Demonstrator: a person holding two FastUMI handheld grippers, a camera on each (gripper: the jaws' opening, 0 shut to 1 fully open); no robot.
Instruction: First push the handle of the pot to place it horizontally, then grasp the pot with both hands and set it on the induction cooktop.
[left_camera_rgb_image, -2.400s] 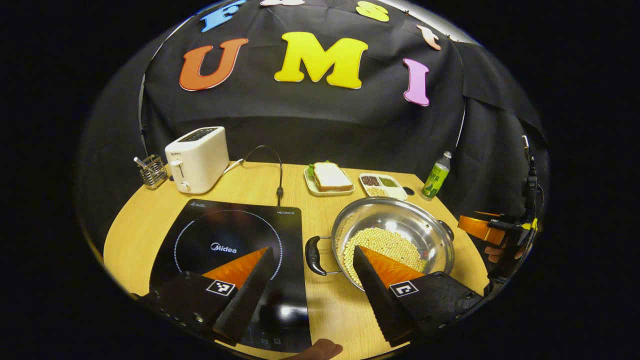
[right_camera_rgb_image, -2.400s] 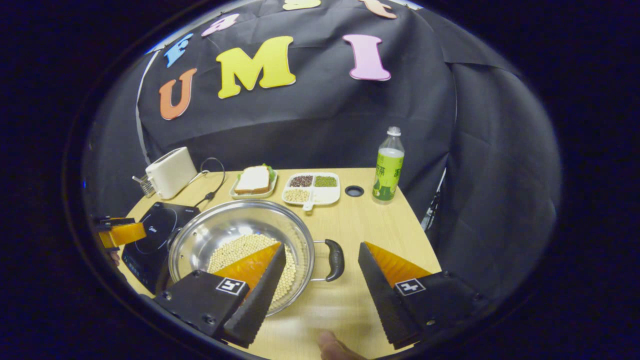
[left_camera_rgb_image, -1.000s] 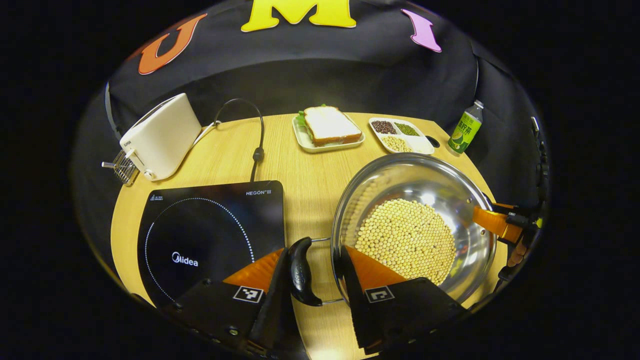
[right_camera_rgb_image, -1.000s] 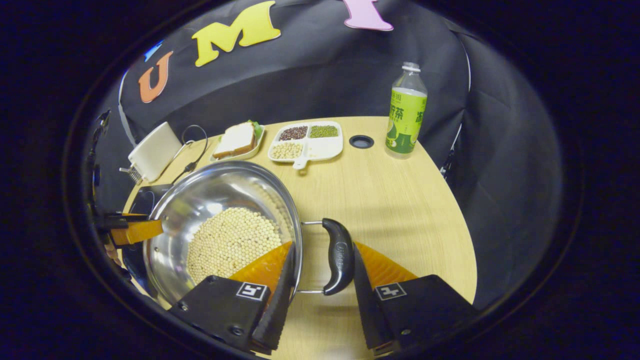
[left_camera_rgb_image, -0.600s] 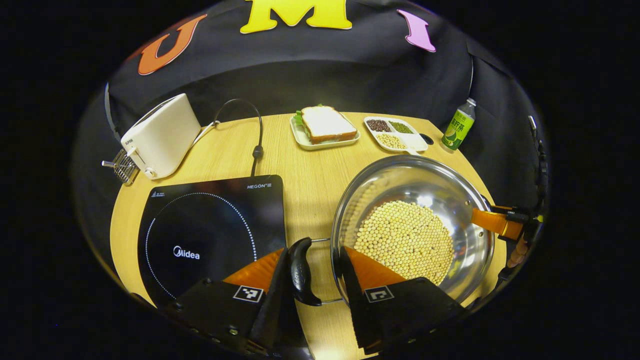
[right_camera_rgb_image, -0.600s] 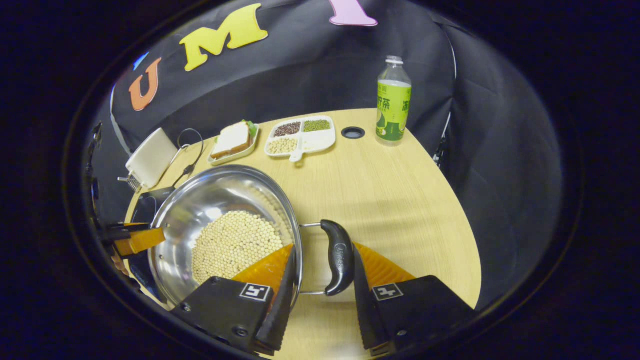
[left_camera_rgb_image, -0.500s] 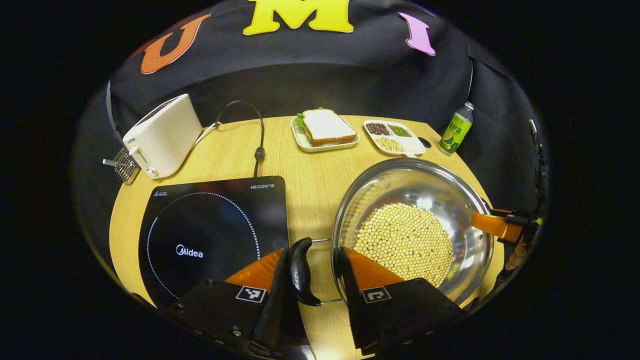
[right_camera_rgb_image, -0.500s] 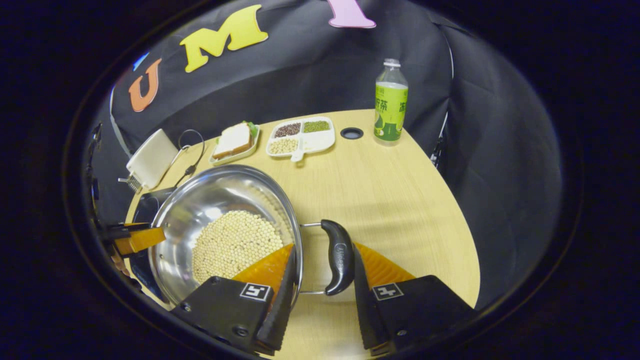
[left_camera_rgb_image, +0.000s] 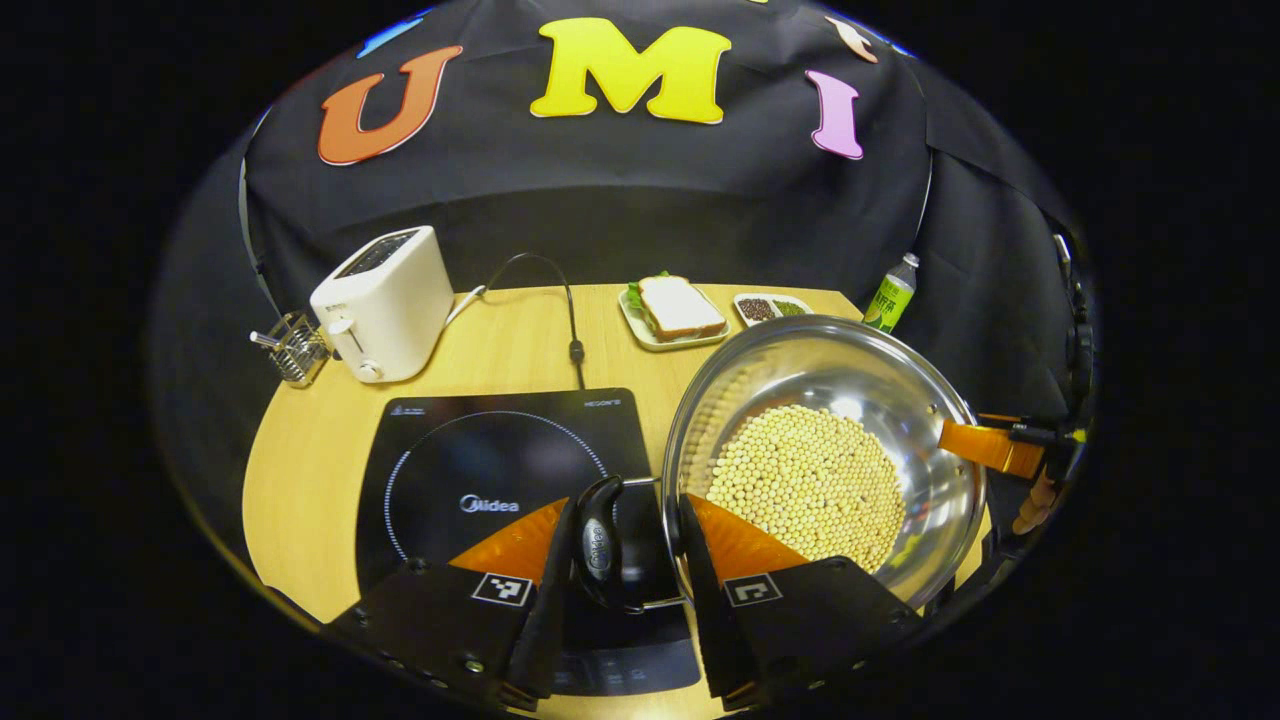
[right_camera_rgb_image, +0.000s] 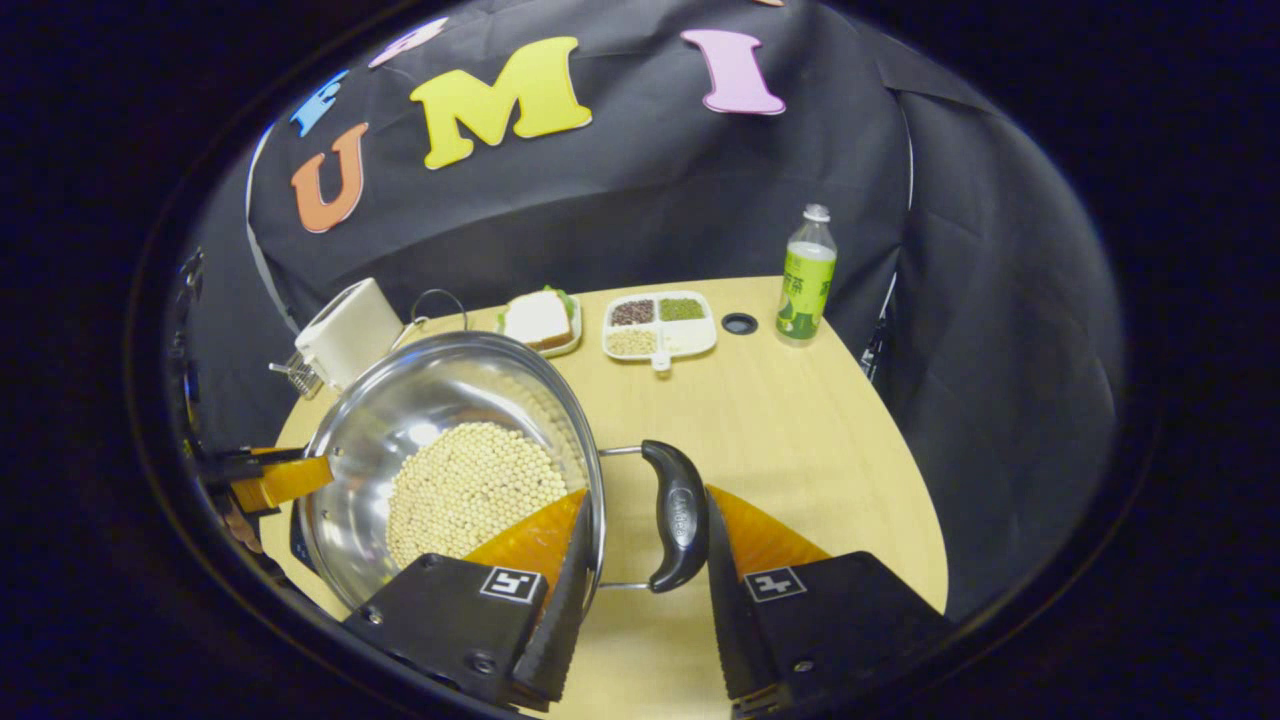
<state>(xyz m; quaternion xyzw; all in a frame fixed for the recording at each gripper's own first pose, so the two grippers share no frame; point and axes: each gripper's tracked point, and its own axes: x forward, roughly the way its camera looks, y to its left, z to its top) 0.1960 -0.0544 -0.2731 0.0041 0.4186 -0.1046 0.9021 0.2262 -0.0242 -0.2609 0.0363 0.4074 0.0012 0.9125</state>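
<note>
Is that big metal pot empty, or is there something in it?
Not empty. The pot holds a layer of pale round beans covering its bottom; its shiny sides above them are bare, so it is far from full.

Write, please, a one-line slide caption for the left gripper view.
Left gripper grips the black handle of the bean-filled round steel pot above the black induction cooktop.
</note>
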